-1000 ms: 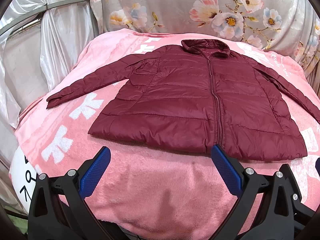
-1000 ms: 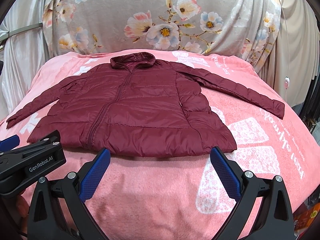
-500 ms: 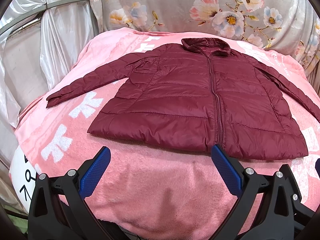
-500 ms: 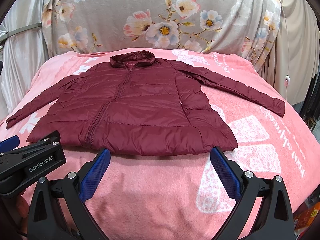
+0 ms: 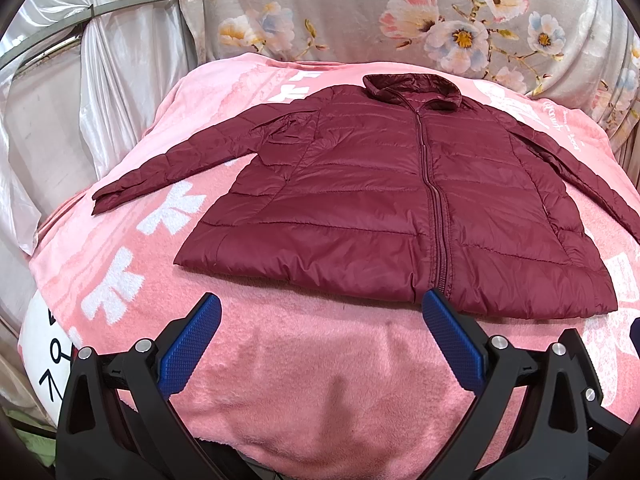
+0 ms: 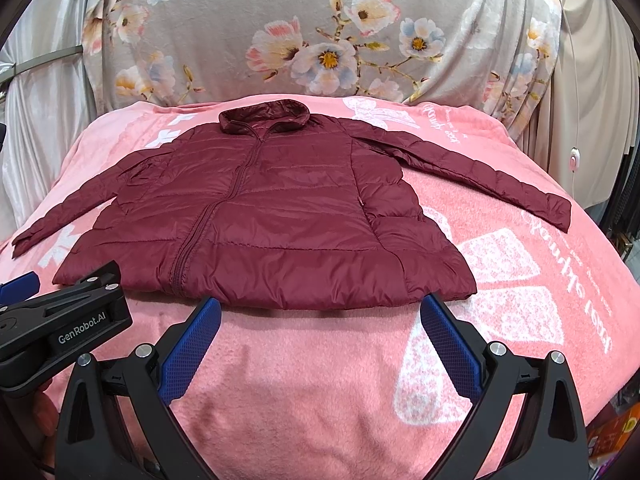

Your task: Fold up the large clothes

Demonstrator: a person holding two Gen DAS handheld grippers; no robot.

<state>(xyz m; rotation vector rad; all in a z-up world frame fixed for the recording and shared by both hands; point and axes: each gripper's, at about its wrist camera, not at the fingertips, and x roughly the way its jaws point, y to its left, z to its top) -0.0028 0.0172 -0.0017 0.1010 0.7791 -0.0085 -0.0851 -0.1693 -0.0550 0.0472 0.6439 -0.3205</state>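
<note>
Jacket (image 5: 360,200) lies flat (zipped); left gripper (image 5: 320,312), right gripper (image 6: 320,312) spread wide, empty.

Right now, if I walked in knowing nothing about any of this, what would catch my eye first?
Most likely the dark red quilted puffer jacket, spread flat and zipped, sleeves out to both sides, in the middle of a fluffy pink blanket with white prints. Next, the open black left gripper and right gripper, with blue ribbed pads, hover just short of its hem, holding nothing. Behind hangs a grey flowered cloth.
</note>
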